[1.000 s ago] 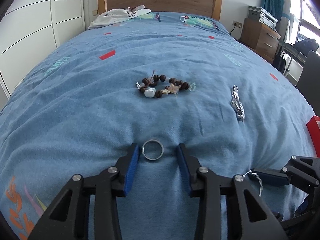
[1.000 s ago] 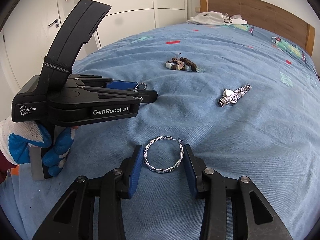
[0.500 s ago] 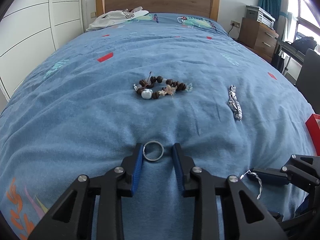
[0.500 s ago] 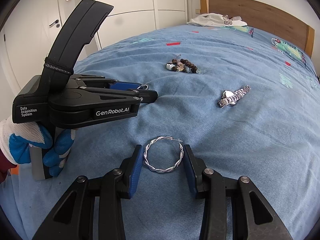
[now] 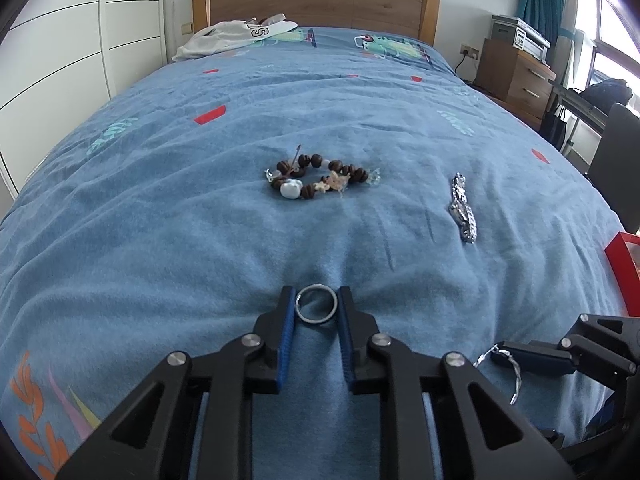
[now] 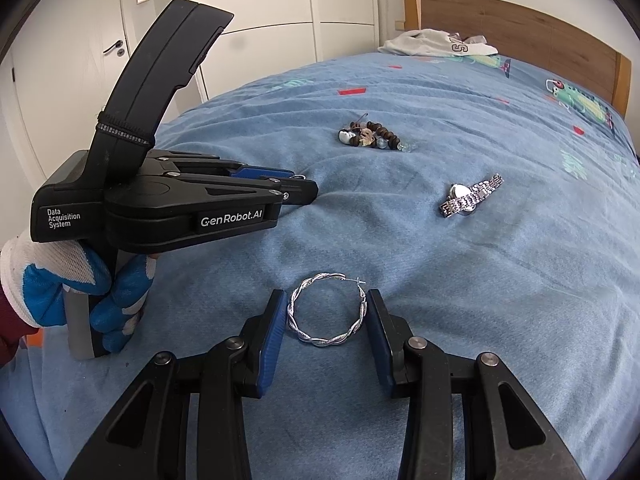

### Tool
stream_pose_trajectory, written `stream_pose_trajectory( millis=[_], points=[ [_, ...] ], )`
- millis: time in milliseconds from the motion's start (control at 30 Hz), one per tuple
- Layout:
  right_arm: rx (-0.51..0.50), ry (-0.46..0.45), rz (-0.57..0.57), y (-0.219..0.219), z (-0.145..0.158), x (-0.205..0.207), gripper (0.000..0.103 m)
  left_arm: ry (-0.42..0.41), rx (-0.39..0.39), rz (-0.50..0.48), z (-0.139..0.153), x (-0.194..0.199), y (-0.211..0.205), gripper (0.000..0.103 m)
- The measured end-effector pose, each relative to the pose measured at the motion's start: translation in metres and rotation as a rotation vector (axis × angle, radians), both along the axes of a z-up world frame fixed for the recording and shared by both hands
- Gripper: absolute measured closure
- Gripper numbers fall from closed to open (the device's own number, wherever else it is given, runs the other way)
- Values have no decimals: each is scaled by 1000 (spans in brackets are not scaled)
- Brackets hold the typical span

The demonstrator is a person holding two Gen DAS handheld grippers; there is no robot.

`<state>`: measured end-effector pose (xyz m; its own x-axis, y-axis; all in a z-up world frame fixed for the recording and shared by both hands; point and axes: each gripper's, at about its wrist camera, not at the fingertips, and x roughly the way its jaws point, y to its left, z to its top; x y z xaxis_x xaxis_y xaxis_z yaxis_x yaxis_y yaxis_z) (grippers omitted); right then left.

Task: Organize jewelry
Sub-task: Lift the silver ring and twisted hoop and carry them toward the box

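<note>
Two claws down on the blue bedspread (image 5: 160, 240), each with a piece of jewelry between its pads. The left claw (image 5: 316, 310) has just been closing, and its blue pads now sit tight on either side of the small metal ring (image 5: 316, 310), which lies flat on the cover right at the fingertips; pads look to be pressing its rim. The right claw (image 6: 326, 312) brackets the twisted silver hoop (image 6: 326, 312), left pad touching it, right pad right up against its clasp side, clamped on it by the look of things. Further up the bed, the beaded bracelet (image 5: 316, 178) lies well clear of both claws, and the silver watch (image 5: 462, 208) sits off to its right. A gloved hand (image 6: 80, 280) grips the left tool's handle. At the far right edge, a red box (image 5: 624, 268) peeks in.
</note>
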<state>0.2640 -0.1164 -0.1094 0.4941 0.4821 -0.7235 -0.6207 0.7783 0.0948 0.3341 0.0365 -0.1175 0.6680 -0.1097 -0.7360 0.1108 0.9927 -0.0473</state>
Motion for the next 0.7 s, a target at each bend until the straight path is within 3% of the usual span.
stream_pose_trajectory(
  millis=[467,700],
  points=[
    [2,-3,-4,-2,6,-9,63,17,-33,-15,9,-20,-1,84],
    [56,42,-29,-18,13,-23,63,24,-34,-24,22,-41,-3,84]
  ],
)
